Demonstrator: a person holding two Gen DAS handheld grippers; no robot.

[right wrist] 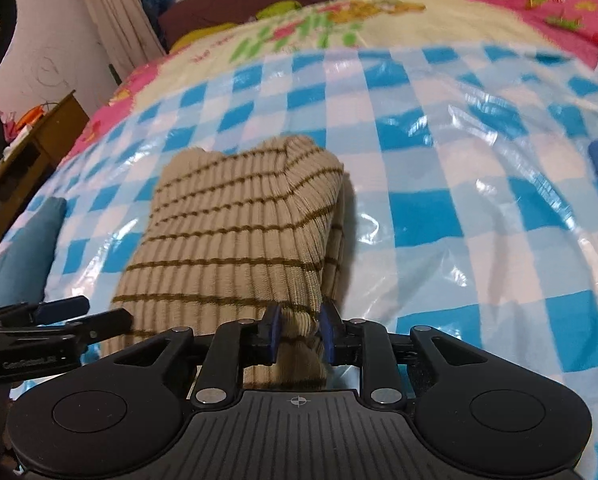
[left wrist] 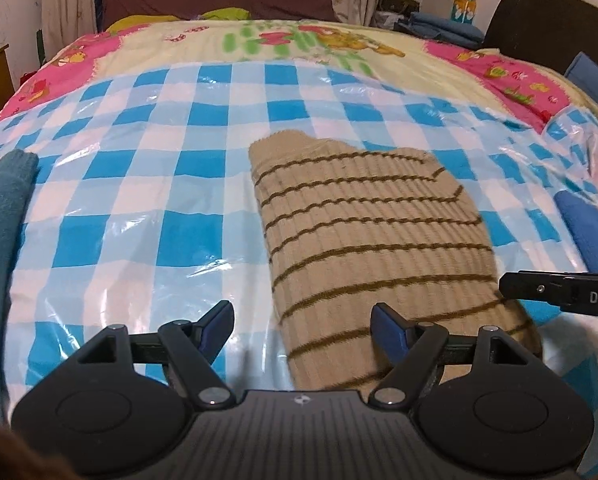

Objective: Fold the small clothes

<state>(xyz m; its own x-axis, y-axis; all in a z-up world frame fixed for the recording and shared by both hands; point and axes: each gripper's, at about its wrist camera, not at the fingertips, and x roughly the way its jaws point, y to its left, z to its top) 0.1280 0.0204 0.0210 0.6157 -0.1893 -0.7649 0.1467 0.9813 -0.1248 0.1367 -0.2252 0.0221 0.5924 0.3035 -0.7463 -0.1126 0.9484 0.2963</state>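
**Q:** Closest to the left wrist camera, what shows?

**A:** Black linkage fills the bottom of the frame, and the left gripper (left wrist: 303,322) sits just above it with its blue-padded fingers (left wrist: 219,318) spread wide and holding nothing. Between and beyond them, from lower centre up to the middle, lies the beige ribbed garment (left wrist: 363,232) with thin brown stripes, already doubled into a long narrow shape on the blue-and-white checked plastic sheet (left wrist: 139,184). A teal folded cloth (left wrist: 3,216) sits at the left edge and a blue cloth (left wrist: 587,224) at the right edge. One black finger of the other tool enters from the right edge, beside the garment's near corner.

**Q:** And the right wrist view?

**A:** Again black linkage at the bottom. Just above centre, the right gripper (right wrist: 299,334) is closed narrowly on the near edge of the beige garment, bunching the knit between its pads. That edge looks lifted off the sheet; the rest slopes away toward the centre-left of the frame.

**Q:** Which step is this?

**A:** It appears to be a second fold, with only one corner gripped. Next, the open left tool likely needs to pinch the other near corner, so both can carry the edge toward the far end evenly.
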